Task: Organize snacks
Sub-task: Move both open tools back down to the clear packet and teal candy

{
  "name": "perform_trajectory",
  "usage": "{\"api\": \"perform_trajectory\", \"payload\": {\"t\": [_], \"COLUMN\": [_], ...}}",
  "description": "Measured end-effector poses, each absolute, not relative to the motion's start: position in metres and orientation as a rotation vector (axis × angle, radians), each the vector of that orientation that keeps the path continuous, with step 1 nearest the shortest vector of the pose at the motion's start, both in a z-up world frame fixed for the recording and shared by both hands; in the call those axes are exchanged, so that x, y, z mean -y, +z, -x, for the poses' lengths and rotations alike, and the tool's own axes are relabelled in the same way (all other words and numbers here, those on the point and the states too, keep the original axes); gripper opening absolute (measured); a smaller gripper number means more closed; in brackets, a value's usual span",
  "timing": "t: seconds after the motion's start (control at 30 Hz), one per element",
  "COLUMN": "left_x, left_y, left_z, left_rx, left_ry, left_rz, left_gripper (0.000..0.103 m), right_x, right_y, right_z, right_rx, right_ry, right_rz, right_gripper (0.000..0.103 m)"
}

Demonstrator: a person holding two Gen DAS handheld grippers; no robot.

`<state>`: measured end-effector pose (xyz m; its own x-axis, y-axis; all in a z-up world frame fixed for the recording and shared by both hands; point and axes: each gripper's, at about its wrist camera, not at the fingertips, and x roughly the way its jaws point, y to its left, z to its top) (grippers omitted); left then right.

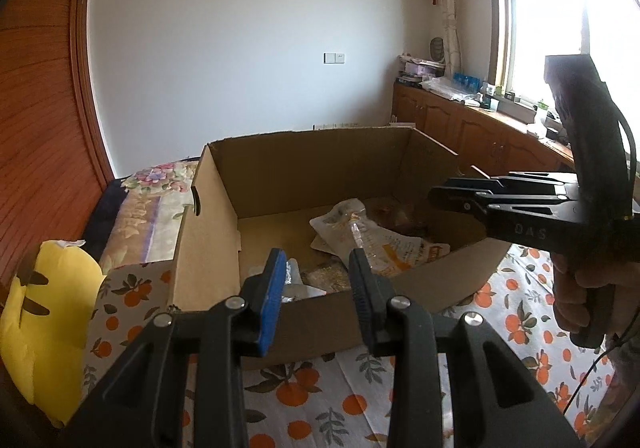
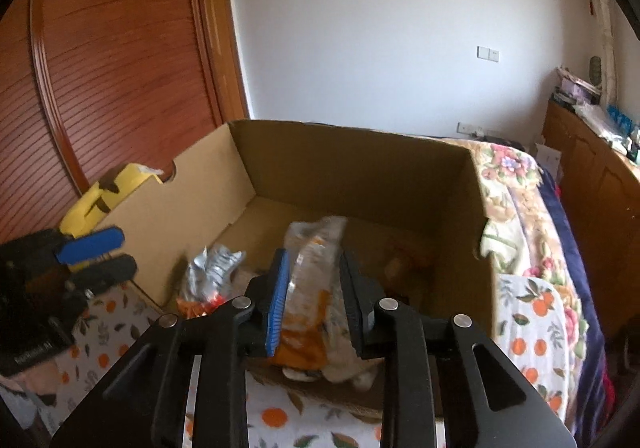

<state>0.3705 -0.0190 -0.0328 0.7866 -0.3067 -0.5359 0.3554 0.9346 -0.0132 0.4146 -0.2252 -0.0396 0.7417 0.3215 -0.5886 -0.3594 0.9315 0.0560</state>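
The left gripper (image 1: 316, 280) hangs over the near rim of the box (image 1: 224, 215), its jaws a narrow way apart with nothing between them. The right gripper (image 2: 314, 304) points down into the box from the near side with a clear-and-orange snack bag (image 2: 310, 288) in the gap between its jaws, which stand narrowly parted; the bag is blurred and the pads (image 2: 278, 308) do not visibly press it. A silver packet (image 2: 208, 276) lies in the box at about ten o'clock from that bag, and a yellow cushion (image 1: 52, 324) sits outside the box's left wall.
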Motion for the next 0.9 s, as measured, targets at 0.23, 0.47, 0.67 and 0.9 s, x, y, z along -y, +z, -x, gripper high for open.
{"api": "perform_trajectory", "payload": {"t": [0.23, 0.47, 0.67, 0.9], "left_x": [0.030, 0.040, 0.047, 0.049], "left_y": [-0.031, -0.040, -0.080, -0.106], "left_z": [-0.344, -0.312, -0.290, -0.277], "left_rx": [-0.572, -0.581, -0.665, -0.731], "left_ry": [-0.391, -0.410, -0.440, -0.436], "left_rz": [-0.122, -0.146, -0.133, -0.145], "left_gripper": [0.032, 0.032, 0.033, 0.038], "right_x": [0.238, 0.251, 0.253, 0.245], "right_y": [-0.035, -0.036, -0.075, -0.112], "right_z": [-0.371, -0.322, -0.300, -0.290], "right_rx": [-0.616, -0.608, -0.692, -0.774], "right_ry": [0.383, 0.391, 0.366, 0.367], "right_rz": [0.047, 0.006, 0.004, 0.002], "right_gripper": [0.027, 0.037, 0.048, 0.049]}}
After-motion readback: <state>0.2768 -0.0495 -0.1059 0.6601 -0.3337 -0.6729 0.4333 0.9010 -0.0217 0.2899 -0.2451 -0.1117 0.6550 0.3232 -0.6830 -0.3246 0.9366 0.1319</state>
